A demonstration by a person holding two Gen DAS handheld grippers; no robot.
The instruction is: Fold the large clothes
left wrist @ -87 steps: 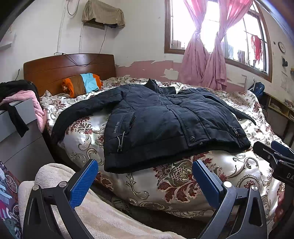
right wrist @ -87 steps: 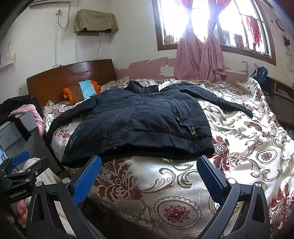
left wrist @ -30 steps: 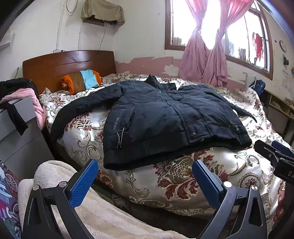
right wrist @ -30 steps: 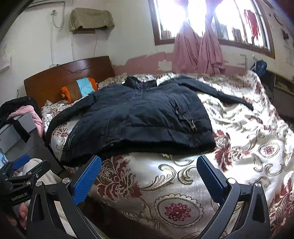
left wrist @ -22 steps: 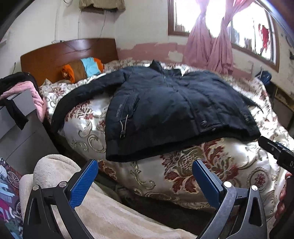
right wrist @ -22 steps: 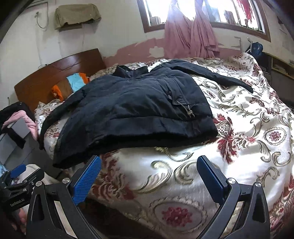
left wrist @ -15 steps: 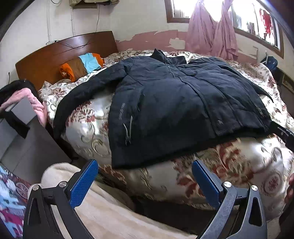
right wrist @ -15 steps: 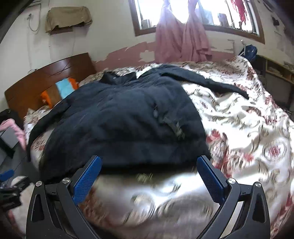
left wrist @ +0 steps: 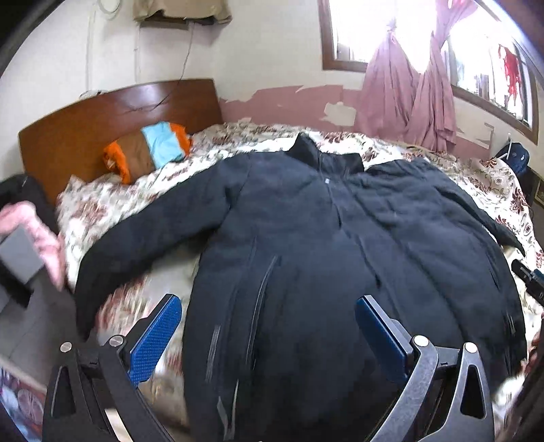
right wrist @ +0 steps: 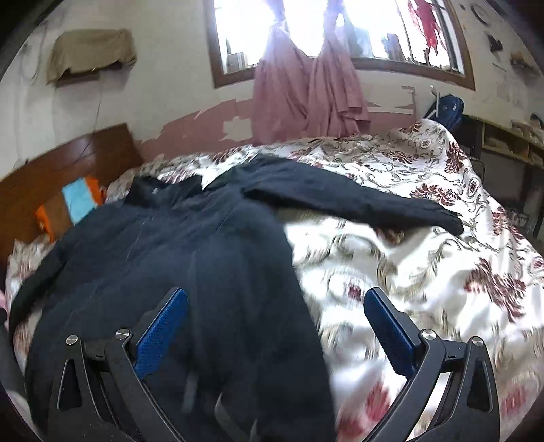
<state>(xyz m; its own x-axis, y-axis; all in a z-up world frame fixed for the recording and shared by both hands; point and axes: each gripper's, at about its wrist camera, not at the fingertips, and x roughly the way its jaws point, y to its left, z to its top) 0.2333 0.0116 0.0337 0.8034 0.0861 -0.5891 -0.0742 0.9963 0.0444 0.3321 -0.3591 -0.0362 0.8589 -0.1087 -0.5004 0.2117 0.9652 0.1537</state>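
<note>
Black padded jacket [left wrist: 340, 258] lies front-up on floral bedspread [right wrist: 425, 272], collar toward headboard [left wrist: 102, 125], sleeves spread out sideways, hem nearest. Left gripper [left wrist: 268, 326] spread wide above hem, empty. Right gripper [right wrist: 277, 321] likewise spread, over jacket's edge.

wooden headboard [left wrist: 102, 122], peeling pink wall [left wrist: 289, 102], bright window [right wrist: 340, 27], tied pink curtains [right wrist: 306, 91].

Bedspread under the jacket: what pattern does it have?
White bedspread with dark red floral scrolls, clearest in the right wrist view.
</note>
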